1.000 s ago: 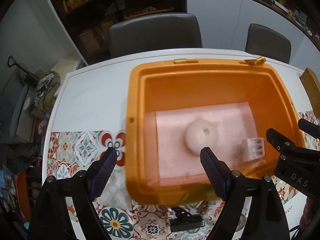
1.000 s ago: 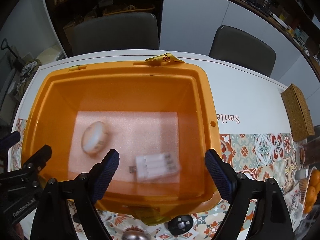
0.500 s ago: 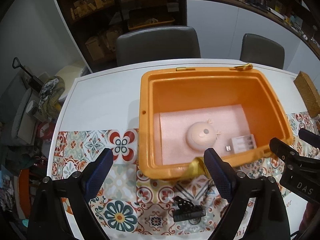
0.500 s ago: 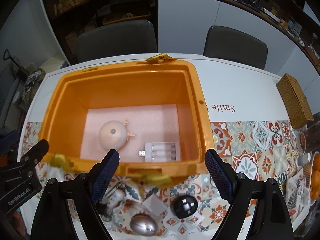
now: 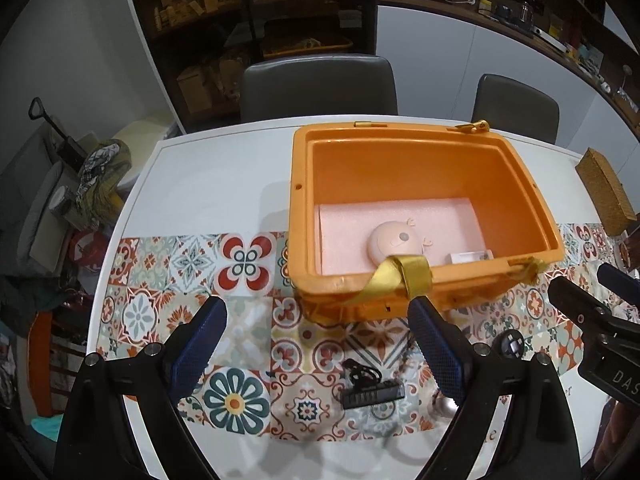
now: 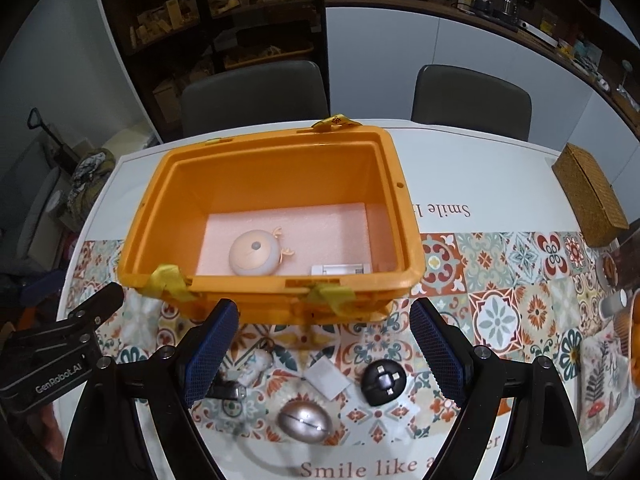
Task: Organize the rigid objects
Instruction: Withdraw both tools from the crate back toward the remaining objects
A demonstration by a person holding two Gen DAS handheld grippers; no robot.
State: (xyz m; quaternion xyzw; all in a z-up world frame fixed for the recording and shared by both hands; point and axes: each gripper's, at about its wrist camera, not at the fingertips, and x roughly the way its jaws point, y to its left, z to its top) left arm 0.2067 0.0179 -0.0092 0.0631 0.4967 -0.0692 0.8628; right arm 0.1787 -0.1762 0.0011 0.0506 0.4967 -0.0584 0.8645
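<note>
Orange bin (image 6: 400, 216) stands on the white table (image 5: 208, 176), nearer the far edge, with its near wall over the patterned tile mat (image 5: 248, 260). Pale pink foam (image 6: 320, 224) lines its floor. On that foam lies a round pinkish toy (image 6: 254, 252) with small antlers, toward the near left of the bin, and a white battery case (image 6: 340, 269) lies against the near wall to its right, apart from the toy. Strips of yellow tape (image 5: 404, 276) hang over the bin's near rim.

On the mat between the bin and the table's near edge lie the loose things: a black ball (image 6: 384, 382) with white squares, a silver egg-shaped piece (image 6: 305, 422) just left of and nearer than the ball, a flat white square (image 6: 328, 376) between them, a small whitish keyring piece (image 6: 254, 366) further left, and a black clip (image 5: 370, 392).

Left gripper (image 5: 316, 344) hovers over the mat short of the bin, its blue-padded fingers spread wide and holding nothing. Right gripper (image 6: 324, 346) hangs likewise over the loose things, fingers wide apart and empty. A wicker box (image 6: 590, 194) sits at the table's right edge.
</note>
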